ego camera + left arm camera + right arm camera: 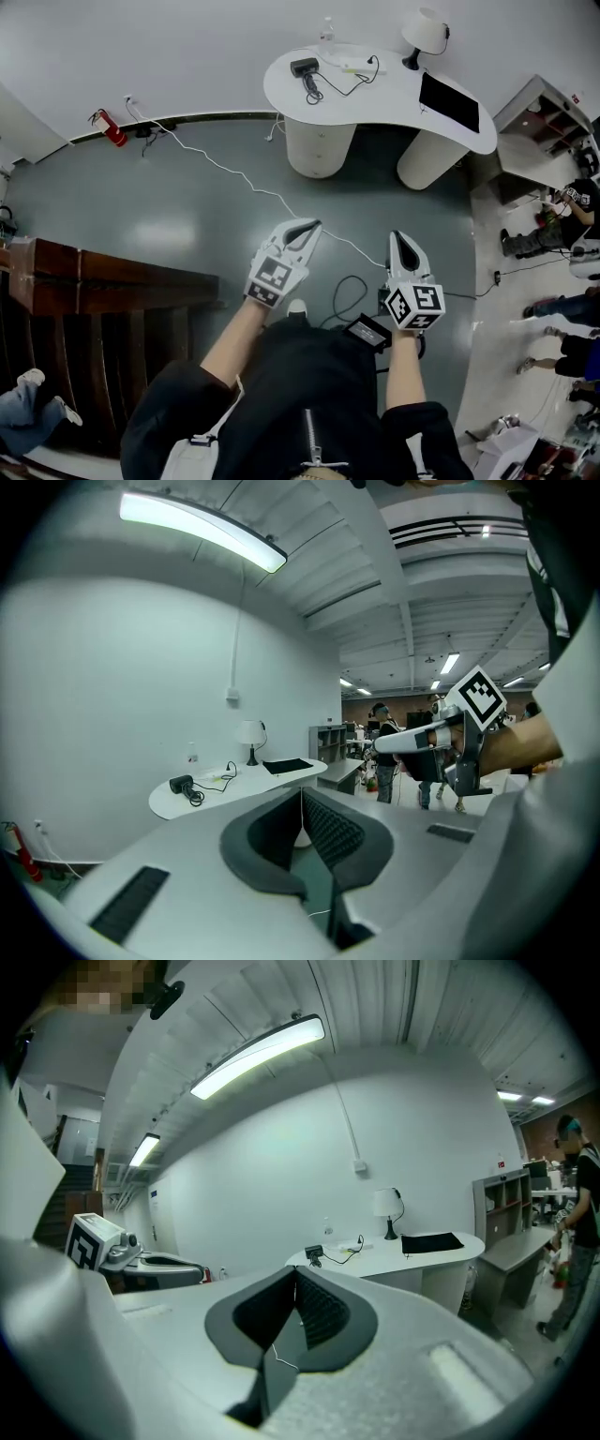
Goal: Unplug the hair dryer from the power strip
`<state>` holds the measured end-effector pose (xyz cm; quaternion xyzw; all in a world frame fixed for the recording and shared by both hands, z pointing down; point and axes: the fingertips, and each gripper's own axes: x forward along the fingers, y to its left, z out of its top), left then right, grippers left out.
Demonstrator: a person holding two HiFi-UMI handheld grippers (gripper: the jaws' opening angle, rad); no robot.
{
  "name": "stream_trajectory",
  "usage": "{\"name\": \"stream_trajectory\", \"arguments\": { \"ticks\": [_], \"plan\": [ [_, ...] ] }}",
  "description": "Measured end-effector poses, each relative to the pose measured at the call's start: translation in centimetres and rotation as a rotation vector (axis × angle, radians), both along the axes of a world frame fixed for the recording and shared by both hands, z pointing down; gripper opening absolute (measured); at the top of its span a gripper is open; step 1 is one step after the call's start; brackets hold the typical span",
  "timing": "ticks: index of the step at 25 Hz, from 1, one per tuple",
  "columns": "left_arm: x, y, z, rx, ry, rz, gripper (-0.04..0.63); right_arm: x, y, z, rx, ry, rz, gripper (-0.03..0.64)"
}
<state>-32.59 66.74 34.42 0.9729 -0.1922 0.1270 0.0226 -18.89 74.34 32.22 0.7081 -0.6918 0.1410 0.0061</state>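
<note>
Left tool (302, 806): jaws closed pad to pad, nothing between them. Right tool (296, 1283): jaws likewise closed and empty. Both are held out in front of the person, side by side and apart, pointing slightly below level toward the white curved bench (394, 108). The bench stands well ahead of both tool tips across grey floor (169, 216). The hair dryer (305, 67), black, lies on the bench top at the end ahead of the left tool, well apart from either tool. Its dark cable (315, 90) is bunched just beside it and runs along the bench top toward a white power strip (349, 66). Whether the plug is seated is too small to tell. Further along the bench, ahead of the right tool and off to its outer side, are a white lamp (424, 30) and a flat black pad (450, 101). A thin white cord (234, 173) crosses the floor and shows between the two tools in the head view. A red fire extinguisher (111, 128) sits at the wall base, far off the left tool's outer side.
</note>
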Motion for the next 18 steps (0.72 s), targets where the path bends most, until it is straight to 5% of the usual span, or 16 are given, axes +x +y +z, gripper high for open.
{"name": "stream_trajectory", "arguments": {
  "ticks": [18],
  "plan": [
    [2.9, -10.7, 1.5, -0.005, -0.021, 0.021, 0.014, 2.2, -10.7, 1.4, -0.025, -0.035, -0.008, 0.003]
  ]
}}
